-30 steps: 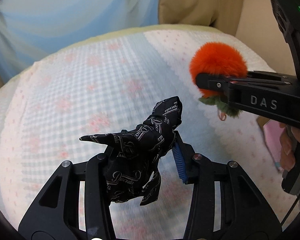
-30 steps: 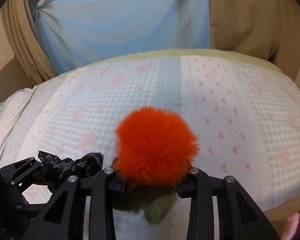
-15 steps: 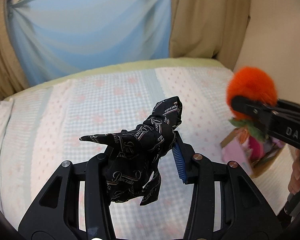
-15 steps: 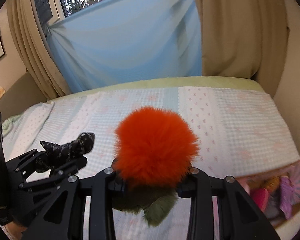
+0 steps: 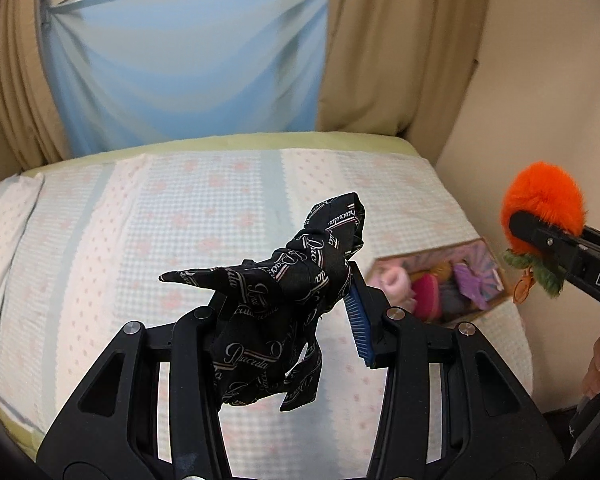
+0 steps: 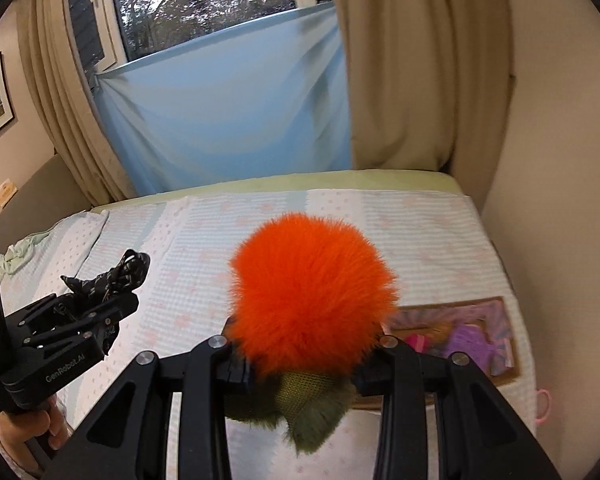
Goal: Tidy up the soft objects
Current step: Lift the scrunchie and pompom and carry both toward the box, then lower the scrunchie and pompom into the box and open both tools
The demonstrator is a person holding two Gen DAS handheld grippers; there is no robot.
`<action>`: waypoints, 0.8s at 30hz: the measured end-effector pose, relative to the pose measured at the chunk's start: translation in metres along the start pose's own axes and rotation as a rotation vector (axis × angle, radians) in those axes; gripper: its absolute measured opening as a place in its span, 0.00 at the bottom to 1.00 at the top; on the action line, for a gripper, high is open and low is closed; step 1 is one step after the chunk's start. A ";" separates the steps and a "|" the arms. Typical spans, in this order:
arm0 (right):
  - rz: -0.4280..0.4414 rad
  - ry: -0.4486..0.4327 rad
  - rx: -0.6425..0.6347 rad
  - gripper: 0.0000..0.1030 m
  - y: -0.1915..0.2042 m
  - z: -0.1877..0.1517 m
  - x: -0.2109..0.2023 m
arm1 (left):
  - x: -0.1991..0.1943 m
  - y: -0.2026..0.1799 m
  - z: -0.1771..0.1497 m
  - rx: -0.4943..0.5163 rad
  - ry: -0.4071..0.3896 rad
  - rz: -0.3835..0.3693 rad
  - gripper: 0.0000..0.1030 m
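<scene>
Both claws are loaded. My left claw is closed on a black scarf, the cloth bunched between the blue-ribbed pad and the opposite finger at the centre of the left wrist frame, with one pointed corner sticking out to the left and a loose tail drooping below the fingers. My right claw is clamped nearly shut on an orange pompom, pinching it low down where a green felt leaf hangs beneath the fluff; in the left wrist view that same pompom sits at the right edge of the frame. Both items hang in the air above the bed, not touching it. I judge the scarf to be very light, limp and a bit slick, printed all over with pale script, so a grip on a thick fold will hold better than a grip on one thin layer, and the dangling tail could snag on a rim. The pompom looks feather-light and springy, a bright round ball of long fur; the fur itself would slide, so its firmer base by the leaf is the sensible hold. Toward the lower right of both frames a shallow box lies on the bed by the wall, already holding pink and purple soft things, and I take it as the likely drop place.
</scene>
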State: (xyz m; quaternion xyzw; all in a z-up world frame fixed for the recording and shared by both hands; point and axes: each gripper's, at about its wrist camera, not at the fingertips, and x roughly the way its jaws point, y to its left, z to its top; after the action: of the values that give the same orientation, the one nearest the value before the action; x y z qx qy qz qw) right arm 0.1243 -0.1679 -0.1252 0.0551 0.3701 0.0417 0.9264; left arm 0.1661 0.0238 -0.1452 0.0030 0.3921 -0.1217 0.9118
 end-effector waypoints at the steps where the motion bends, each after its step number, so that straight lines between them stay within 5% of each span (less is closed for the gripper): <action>1: -0.008 -0.002 0.005 0.32 -0.009 -0.002 -0.007 | 0.000 -0.010 0.000 0.000 0.002 -0.010 0.39; 13: -0.100 -0.001 0.076 0.31 -0.116 -0.014 -0.031 | 0.039 -0.124 0.009 0.029 0.018 -0.101 0.39; 24: -0.166 0.113 0.128 0.31 -0.221 -0.017 0.022 | 0.146 -0.223 0.007 0.074 0.172 -0.145 0.39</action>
State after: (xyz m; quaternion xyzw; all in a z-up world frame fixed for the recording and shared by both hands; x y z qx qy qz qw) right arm 0.1360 -0.3833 -0.1818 0.0809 0.4269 -0.0557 0.8990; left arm 0.2179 -0.2251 -0.2243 0.0187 0.4634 -0.2008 0.8629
